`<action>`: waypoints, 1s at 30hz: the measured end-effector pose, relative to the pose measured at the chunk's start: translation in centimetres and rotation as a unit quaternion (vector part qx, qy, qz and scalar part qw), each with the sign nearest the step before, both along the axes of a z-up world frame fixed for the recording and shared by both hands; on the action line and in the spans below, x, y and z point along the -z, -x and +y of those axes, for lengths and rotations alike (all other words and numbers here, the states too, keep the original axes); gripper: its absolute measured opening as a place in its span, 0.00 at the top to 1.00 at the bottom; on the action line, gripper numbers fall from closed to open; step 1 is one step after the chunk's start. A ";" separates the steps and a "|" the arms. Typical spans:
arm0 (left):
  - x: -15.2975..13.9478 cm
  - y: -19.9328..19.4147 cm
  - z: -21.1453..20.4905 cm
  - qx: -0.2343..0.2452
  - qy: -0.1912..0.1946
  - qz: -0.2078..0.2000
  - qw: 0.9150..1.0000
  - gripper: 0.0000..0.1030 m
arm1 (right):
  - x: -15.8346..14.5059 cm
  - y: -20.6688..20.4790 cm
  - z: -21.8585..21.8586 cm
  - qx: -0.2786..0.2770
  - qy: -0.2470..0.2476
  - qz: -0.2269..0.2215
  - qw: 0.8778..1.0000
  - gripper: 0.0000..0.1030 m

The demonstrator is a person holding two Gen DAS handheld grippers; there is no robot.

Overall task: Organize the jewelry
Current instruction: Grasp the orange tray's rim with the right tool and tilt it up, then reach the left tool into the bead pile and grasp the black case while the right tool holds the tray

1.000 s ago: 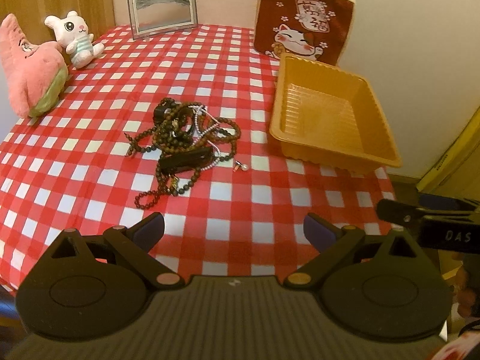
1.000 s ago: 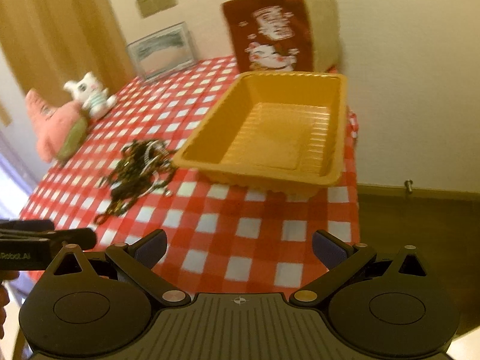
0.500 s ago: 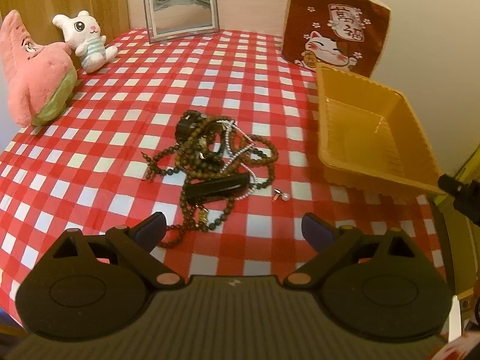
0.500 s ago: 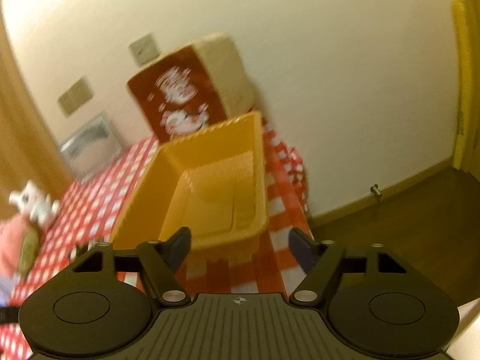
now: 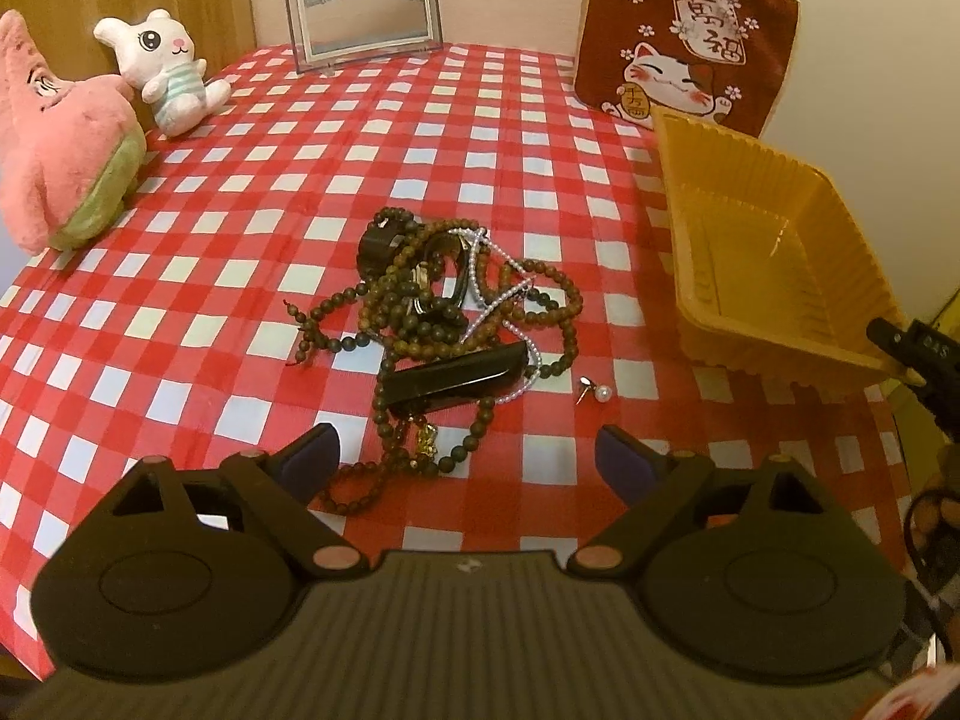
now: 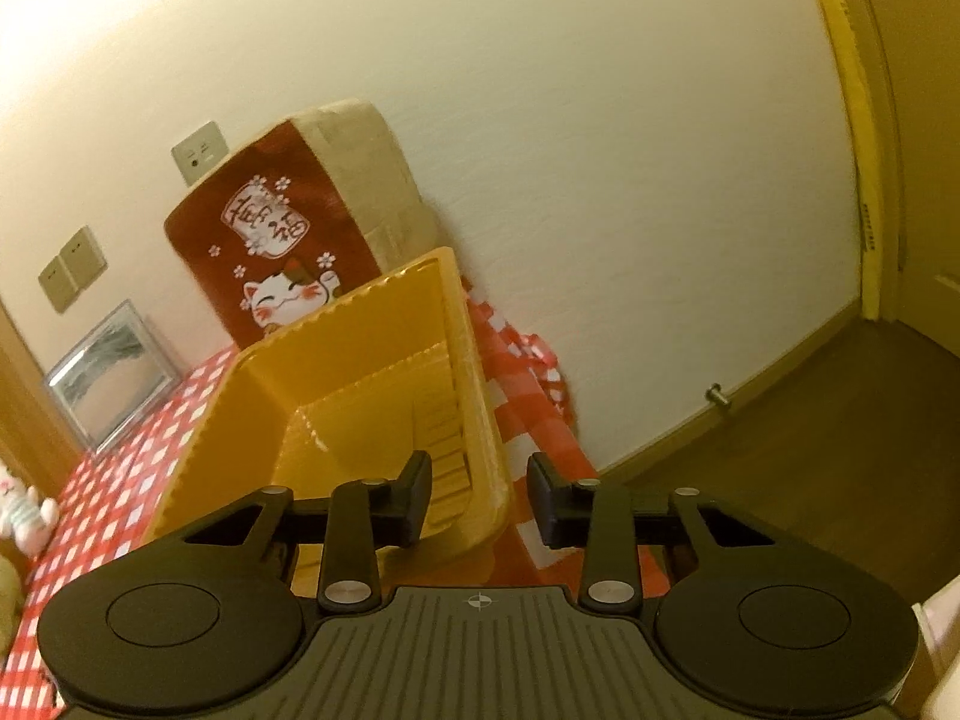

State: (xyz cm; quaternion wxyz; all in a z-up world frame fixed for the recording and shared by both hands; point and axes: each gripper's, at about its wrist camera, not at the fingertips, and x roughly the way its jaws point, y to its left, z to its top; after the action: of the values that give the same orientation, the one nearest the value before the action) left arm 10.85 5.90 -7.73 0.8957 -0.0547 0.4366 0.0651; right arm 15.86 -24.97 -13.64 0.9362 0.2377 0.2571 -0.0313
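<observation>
Red-checked tablecloth (image 5: 480,138) — cream wall (image 6: 540,120)

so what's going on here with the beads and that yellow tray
A person holding a gripper in each hand is starting to sort jewelry on a red checked tablecloth. The left gripper hangs over a tangled pile of bead strands, jaws wide and closing slightly, holding nothing. A pearl earring lies apart beside the pile. The right gripper straddles the near corner rim of the empty yellow tray, its jaws closing but not yet pressing on it.
</observation>
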 end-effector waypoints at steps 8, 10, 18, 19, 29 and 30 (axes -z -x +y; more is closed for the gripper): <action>0.8 -0.3 0.3 0.024 0.001 0.007 1.000 0.16 | 0.5 -0.7 0.9 0.015 0.011 -0.005 1.000 0.93; 0.9 -0.4 0.4 0.033 0.003 0.008 0.999 0.17 | 0.5 -0.8 0.8 0.014 0.009 -0.002 1.000 0.94; 0.9 -0.7 0.8 0.084 0.006 -0.010 0.996 0.23 | -1.5 -0.2 0.8 -0.021 0.054 0.001 0.998 0.95; 1.0 -0.8 0.8 0.093 0.006 -0.013 0.996 0.27 | -1.7 -0.1 0.8 -0.026 0.058 0.001 0.998 0.95; 2.1 -2.2 -1.6 0.181 0.007 -0.045 0.982 0.59 | -3.1 1.7 -0.2 -0.039 0.068 0.016 0.997 0.95; 2.4 -2.4 -2.0 0.185 0.004 -0.046 0.982 0.59 | -3.2 1.7 -0.3 -0.040 0.069 0.016 0.997 0.95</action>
State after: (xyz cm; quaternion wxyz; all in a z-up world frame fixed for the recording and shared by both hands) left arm 13.24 3.94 -10.09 0.9112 0.0201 0.3976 -0.1060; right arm 14.13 -25.25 -10.44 0.9466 0.1612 0.2788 -0.0158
